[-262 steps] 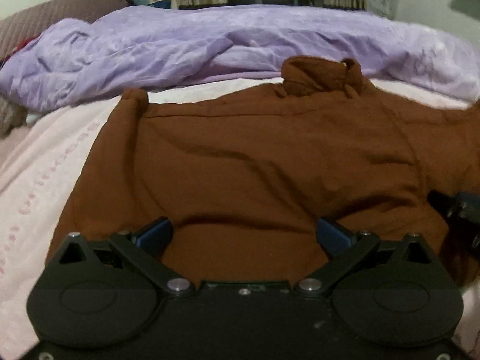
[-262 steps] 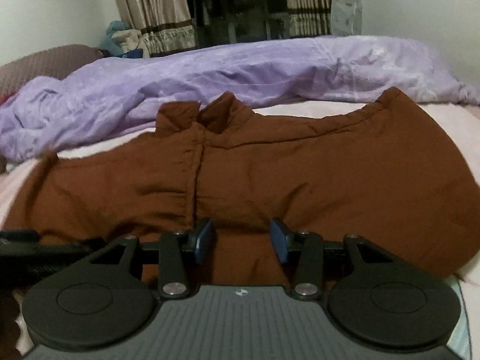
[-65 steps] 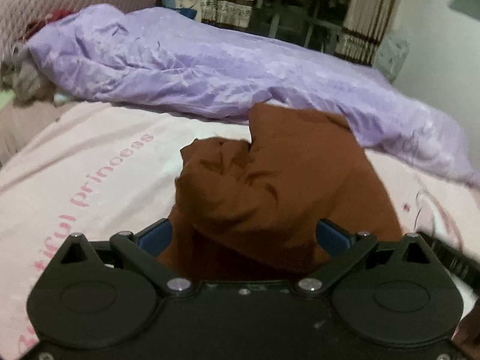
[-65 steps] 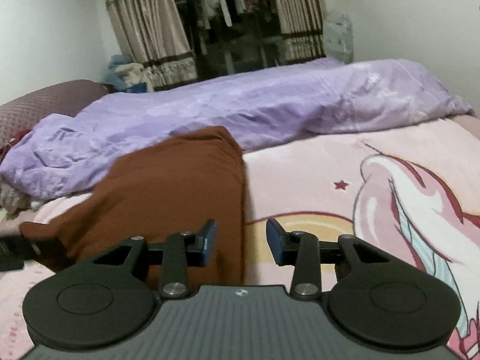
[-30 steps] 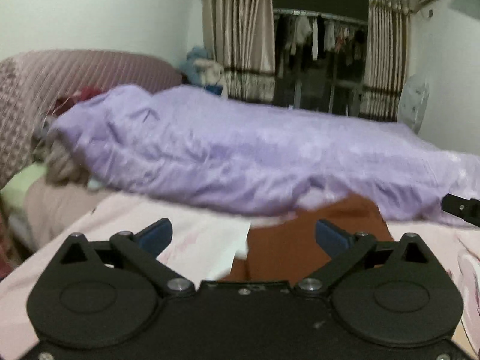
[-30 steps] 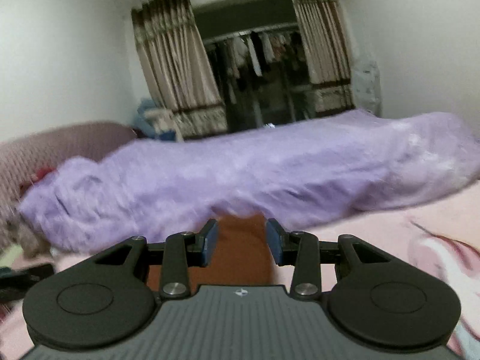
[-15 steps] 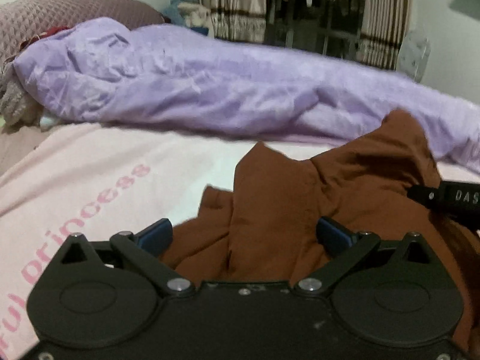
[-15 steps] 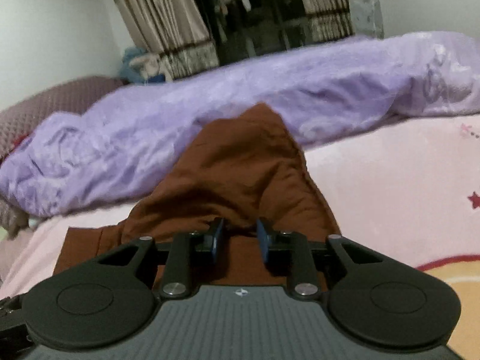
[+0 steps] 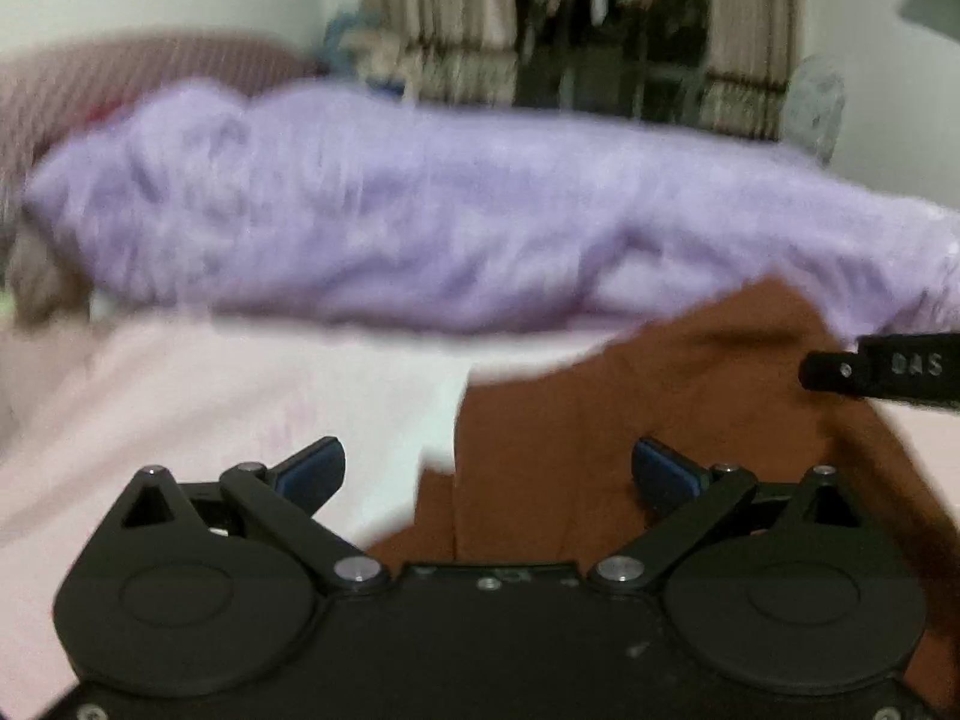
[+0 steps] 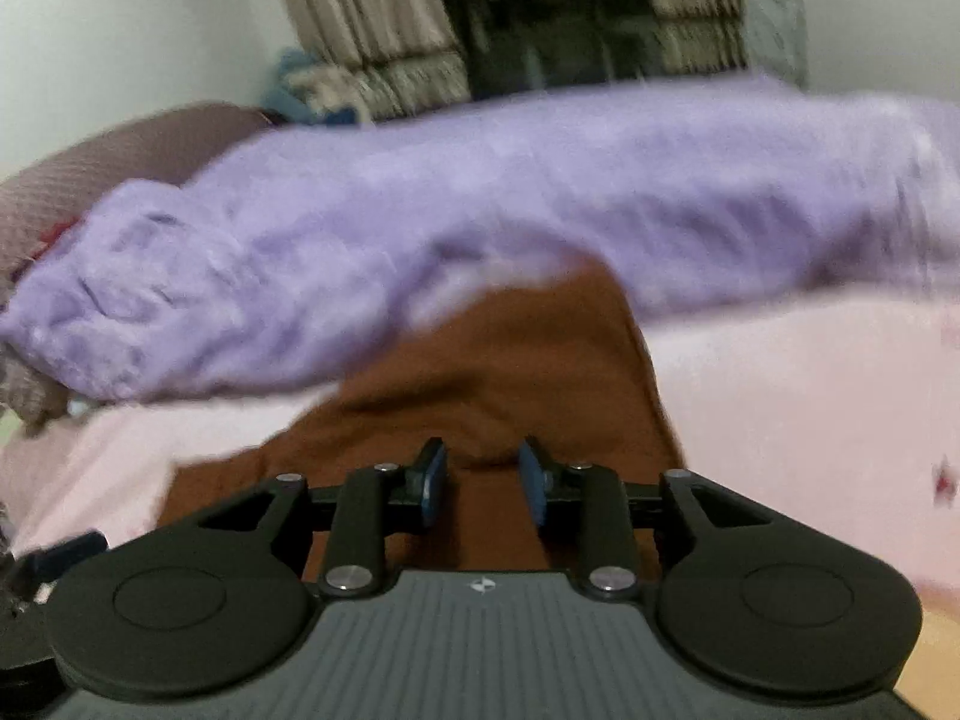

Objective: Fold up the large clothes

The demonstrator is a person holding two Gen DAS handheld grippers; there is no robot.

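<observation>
Brown garment lies bunched on a pale pink sheet, in front of a long rumpled purple quilt that runs across the bed. Both views are blurred.

From the left wrist camera, the left gripper sits low in the foreground with its blue-padded fingers spread wide apart, holding nothing. The left finger is over bare sheet; the right finger is over the brown cloth. The garment fills the right half of that view, with a vertical fold edge near the middle. A black bar of the right gripper pokes in from the right edge, over the garment.

From the right wrist camera, the right gripper has its fingers parted with a narrow gap; brown cloth shows in the gap, though I cannot tell whether any of it lies between the pads. The garment rises ahead of the fingers towards the quilt, with pink sheet to its right.

Behind the bed stand striped curtains and a maroon headboard.
</observation>
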